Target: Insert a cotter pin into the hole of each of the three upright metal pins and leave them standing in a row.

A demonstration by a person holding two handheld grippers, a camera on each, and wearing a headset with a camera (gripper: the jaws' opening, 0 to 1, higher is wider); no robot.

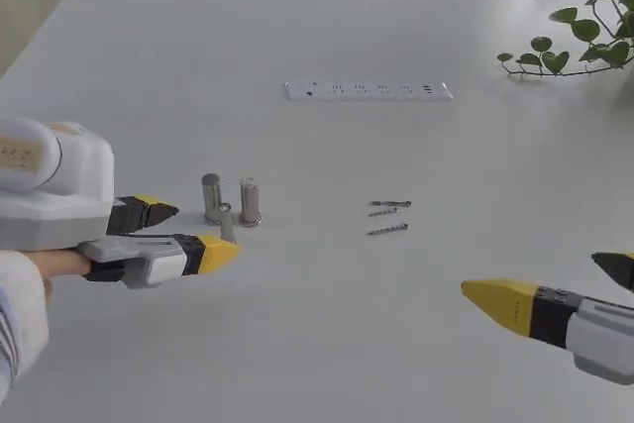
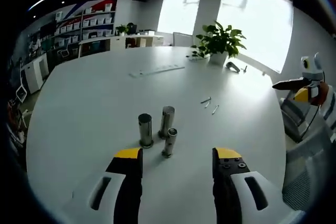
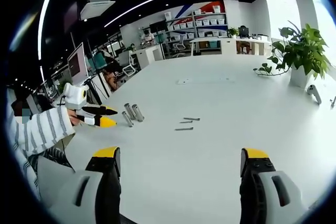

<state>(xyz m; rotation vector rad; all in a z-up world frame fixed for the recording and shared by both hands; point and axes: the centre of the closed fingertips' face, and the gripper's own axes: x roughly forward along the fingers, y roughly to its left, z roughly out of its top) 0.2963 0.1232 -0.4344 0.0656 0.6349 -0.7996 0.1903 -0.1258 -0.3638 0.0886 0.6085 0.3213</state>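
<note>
The left hand-held gripper (image 2: 178, 157) and the right hand-held gripper (image 3: 181, 152) gape wide; cotter pins (image 1: 387, 215) barely resolve.

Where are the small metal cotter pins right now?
In the head view, the three small metal cotter pins lie on the white table, right of the three upright grey metal pins and nearer the person than the white power strip.

We see three steel pins (image 1: 249, 201) upright on the table (image 1: 317, 27), clustered in a triangle, smaller one nearest us | three cotter pins (image 1: 387, 230) lying flat, roughly parallel, well apart from the pins, none inserted
</note>
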